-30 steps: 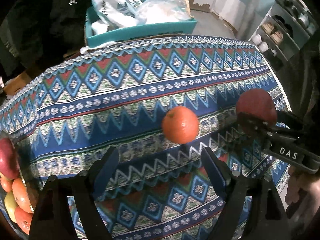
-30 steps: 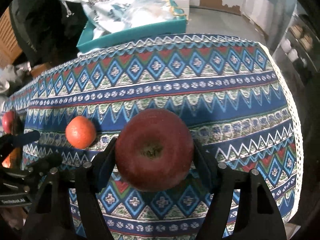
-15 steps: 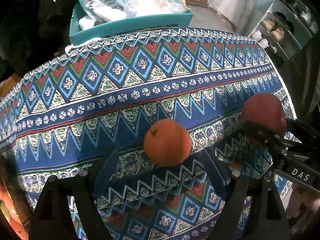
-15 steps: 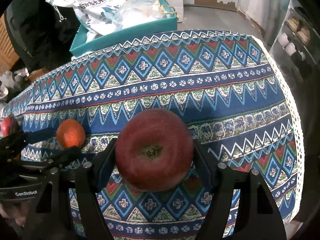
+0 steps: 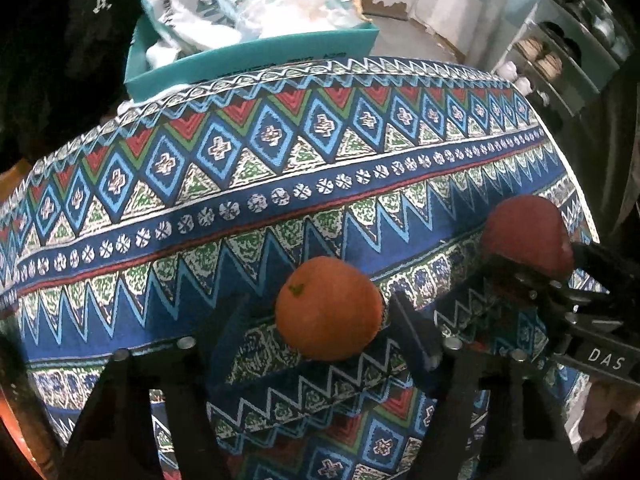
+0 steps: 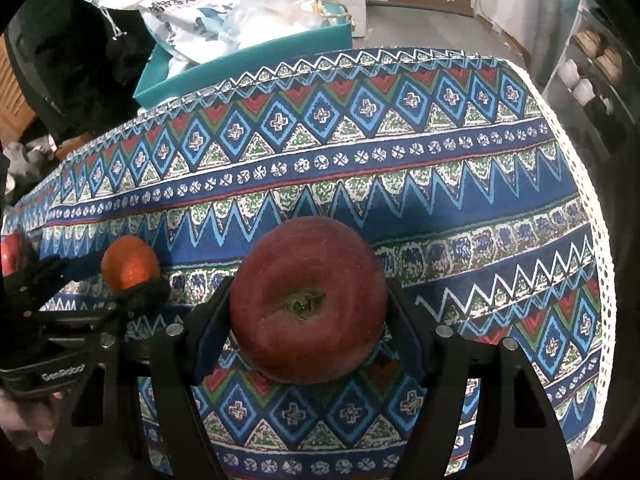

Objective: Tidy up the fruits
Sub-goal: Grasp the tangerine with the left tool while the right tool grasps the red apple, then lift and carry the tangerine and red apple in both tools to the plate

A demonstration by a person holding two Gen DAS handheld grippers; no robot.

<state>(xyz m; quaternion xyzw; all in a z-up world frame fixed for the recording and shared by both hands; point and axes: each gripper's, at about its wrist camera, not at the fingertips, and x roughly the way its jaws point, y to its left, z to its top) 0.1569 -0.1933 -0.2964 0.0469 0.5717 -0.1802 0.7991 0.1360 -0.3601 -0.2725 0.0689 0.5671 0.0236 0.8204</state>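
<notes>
Round orange citrus fruit (image 5: 329, 309) resting on patterned blue zigzag tablecloth (image 5: 280, 152), bracketed by left gripper (image 5: 320, 332): jaws closing, pads not yet clearly pressing, so probably set for a lift. Alongside, dark red apple (image 6: 308, 306) pinched firm across its sides by right gripper (image 6: 308, 320), seemingly waiting clear of the other grab.

2 wrist views look steeply down, close; both share the tablecloth (image 5: 280, 168).
</notes>
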